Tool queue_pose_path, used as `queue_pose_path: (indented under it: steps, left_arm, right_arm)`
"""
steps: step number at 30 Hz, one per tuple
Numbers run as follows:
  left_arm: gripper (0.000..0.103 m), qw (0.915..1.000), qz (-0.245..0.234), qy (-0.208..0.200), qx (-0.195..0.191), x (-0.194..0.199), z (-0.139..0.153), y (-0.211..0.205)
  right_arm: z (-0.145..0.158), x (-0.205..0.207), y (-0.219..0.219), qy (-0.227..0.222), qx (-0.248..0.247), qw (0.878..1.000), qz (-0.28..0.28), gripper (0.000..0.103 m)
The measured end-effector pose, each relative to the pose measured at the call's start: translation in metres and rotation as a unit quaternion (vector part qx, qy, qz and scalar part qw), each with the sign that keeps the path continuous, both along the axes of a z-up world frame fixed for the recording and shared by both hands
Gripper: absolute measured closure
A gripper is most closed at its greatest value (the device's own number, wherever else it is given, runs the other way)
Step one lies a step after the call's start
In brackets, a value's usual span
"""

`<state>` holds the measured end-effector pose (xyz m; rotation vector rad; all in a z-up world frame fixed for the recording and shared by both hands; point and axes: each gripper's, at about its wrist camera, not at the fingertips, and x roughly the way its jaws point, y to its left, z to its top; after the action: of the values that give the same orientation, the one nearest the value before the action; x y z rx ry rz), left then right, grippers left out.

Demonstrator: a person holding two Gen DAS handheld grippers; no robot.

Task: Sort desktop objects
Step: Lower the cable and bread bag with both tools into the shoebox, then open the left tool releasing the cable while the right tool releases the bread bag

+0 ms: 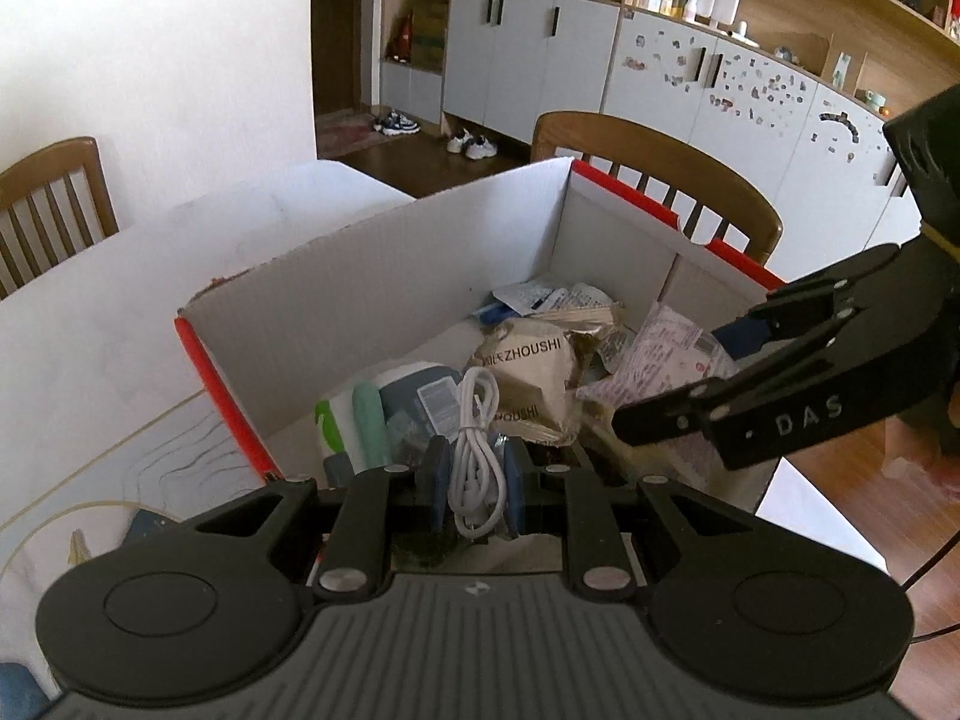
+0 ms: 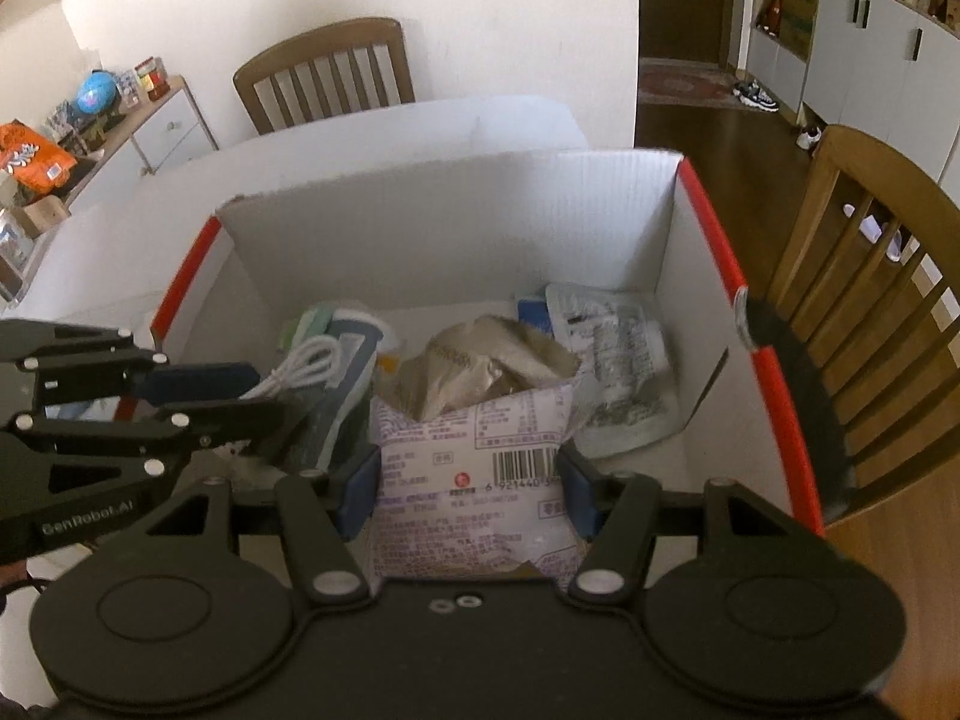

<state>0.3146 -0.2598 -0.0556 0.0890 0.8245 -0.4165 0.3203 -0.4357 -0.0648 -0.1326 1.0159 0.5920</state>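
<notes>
A white cardboard box point(image 1: 372, 276) with red edges stands on the table; it also shows in the right wrist view point(image 2: 444, 228). My left gripper point(image 1: 474, 480) is shut on a coiled white cable point(image 1: 477, 438) and holds it over the box's near side. My right gripper point(image 2: 471, 492) is shut on an opened purple snack bag point(image 2: 474, 456) with a barcode, above the box. In the left wrist view the right gripper point(image 1: 678, 384) reaches in from the right with the bag point(image 1: 666, 348). In the right wrist view the left gripper point(image 2: 240, 396) enters from the left with the cable point(image 2: 306, 366).
Inside the box lie a beige ZHOUSHI bag point(image 1: 534, 360), a grey-blue and green item point(image 1: 384, 408) and printed wrappers point(image 2: 618, 354). Wooden chairs stand behind the table point(image 2: 324, 78) and to the right point(image 2: 870, 252). Grey cabinets point(image 1: 540, 48) line the far wall.
</notes>
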Motion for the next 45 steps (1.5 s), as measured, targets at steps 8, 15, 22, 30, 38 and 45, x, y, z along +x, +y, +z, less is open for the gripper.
queue_pose_path:
  steps: [8, 15, 22, 30, 38, 45]
  left_arm:
    - [0.085, 1.0, 0.004, 0.008, -0.002, 0.002, 0.001, -0.002]
    - [0.085, 0.9999, 0.007, 0.012, 0.003, 0.003, 0.003, -0.001]
    - [0.083, 0.9998, 0.007, 0.015, 0.003, -0.003, 0.004, 0.0]
    - [0.082, 0.9999, 0.007, 0.014, 0.004, -0.013, 0.007, 0.001]
    - [0.066, 0.9999, 0.013, 0.005, -0.003, -0.025, 0.019, 0.005]
    - [0.033, 0.9992, 0.03, -0.016, -0.021, -0.036, 0.034, 0.015]
  right_arm:
    - [-0.002, -0.002, 0.003, 0.003, -0.008, 1.0, 0.006, 0.041]
    - [0.0, -0.006, 0.001, 0.003, -0.006, 1.0, 0.009, 0.037]
    - [0.008, -0.011, -0.003, -0.005, -0.002, 1.0, 0.006, 0.034]
    - [0.02, -0.02, -0.008, -0.017, 0.004, 1.0, 0.007, 0.034]
    - [0.03, -0.027, -0.012, -0.027, 0.012, 1.0, 0.0, 0.034]
    - [0.033, -0.032, -0.01, -0.031, 0.017, 0.999, -0.002, 0.034]
